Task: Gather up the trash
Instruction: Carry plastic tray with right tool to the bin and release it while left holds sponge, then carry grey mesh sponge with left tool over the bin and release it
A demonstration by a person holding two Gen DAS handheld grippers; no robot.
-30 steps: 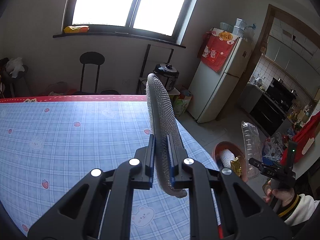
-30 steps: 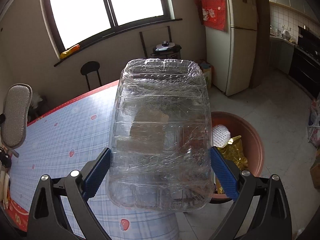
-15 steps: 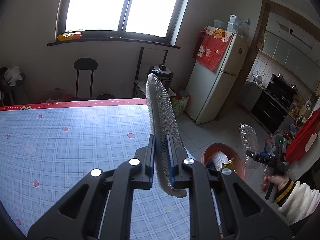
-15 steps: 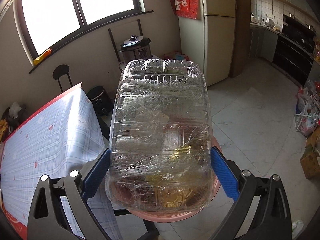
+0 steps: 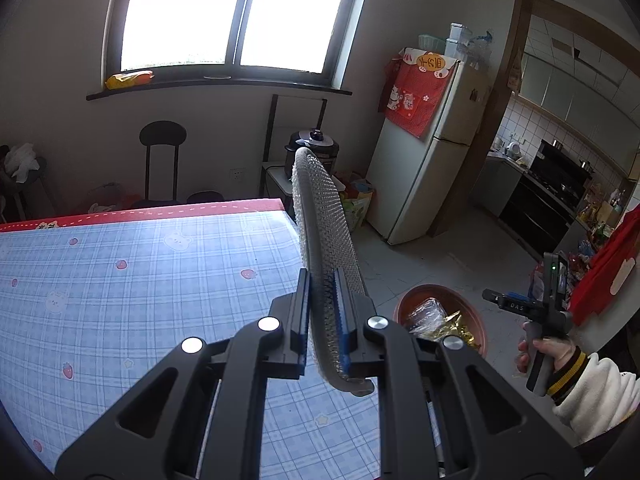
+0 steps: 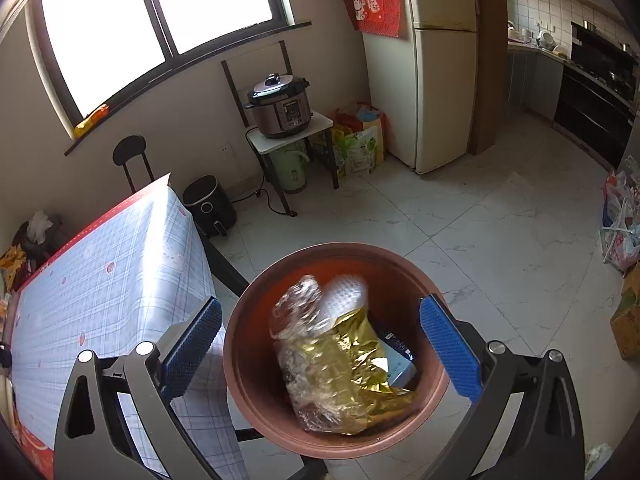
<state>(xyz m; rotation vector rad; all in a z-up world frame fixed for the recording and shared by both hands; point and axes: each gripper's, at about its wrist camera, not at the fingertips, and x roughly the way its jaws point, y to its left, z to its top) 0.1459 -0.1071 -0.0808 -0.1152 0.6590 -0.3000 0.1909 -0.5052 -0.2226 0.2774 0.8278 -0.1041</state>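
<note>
My left gripper [image 5: 322, 280] is shut on a grey oval pad covered in mesh [image 5: 320, 208], held upright on edge over the blue checked tablecloth [image 5: 120, 300] near the table's right edge. My right gripper [image 6: 322, 303] hangs open, blue pads [image 6: 192, 344] wide apart, right above the brown round bin [image 6: 248, 380] on the floor beside the table. In the bin a clear crumpled plastic container [image 6: 304, 320] lies on a gold foil bag [image 6: 352, 360], free of the pads. The bin [image 5: 400, 304] also shows in the left wrist view, with a hand holding the right gripper [image 5: 520, 306] beside it.
A black air fryer [image 6: 208, 204] sits on the floor by the table corner. A pressure cooker [image 6: 280, 108] stands on a small white stand, with shopping bags and a fridge [image 6: 440, 80] to its right. More bags [image 6: 620, 220] lie at the far right.
The right gripper carried the clear container from the table to above the bin, then opened; the container now lies in the bin. The left gripper drifted right, still holding the pad.
</note>
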